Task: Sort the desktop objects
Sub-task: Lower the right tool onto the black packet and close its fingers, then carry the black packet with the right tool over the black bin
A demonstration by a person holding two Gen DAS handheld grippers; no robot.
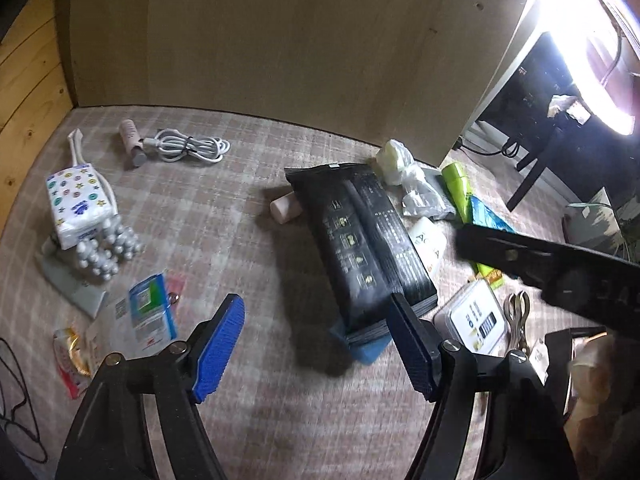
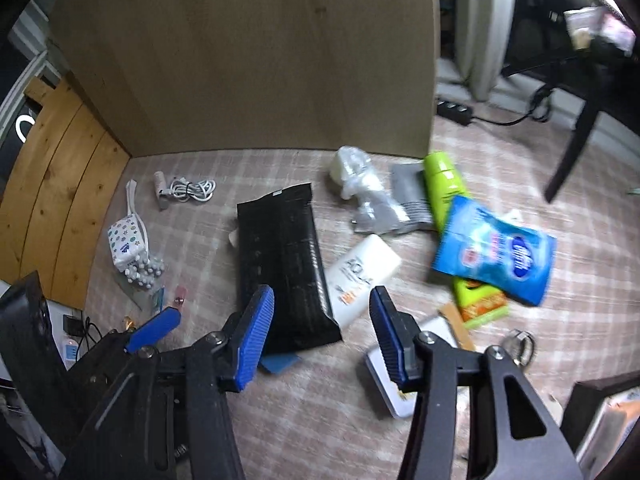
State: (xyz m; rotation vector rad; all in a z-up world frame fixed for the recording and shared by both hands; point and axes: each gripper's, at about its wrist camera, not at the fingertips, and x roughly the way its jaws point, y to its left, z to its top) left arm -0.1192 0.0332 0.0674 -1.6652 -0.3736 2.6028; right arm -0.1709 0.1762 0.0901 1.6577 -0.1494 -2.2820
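While both tools hang steeply over the checked cloth (image 2: 304, 412), we read the sorting as barely begun. Our left gripper (image 1: 320, 344) stands wide apart and empty, as does our right gripper (image 2: 322, 334), each angled toward the long, glossy black pack (image 1: 370, 240) lying flat at centre, touching the smooth white tube (image 2: 360, 272). A crinkly blue pouch (image 2: 496, 248) overlaps a slim green bottle (image 2: 444, 184); a coiled white cable (image 1: 188, 146) rests well apart.
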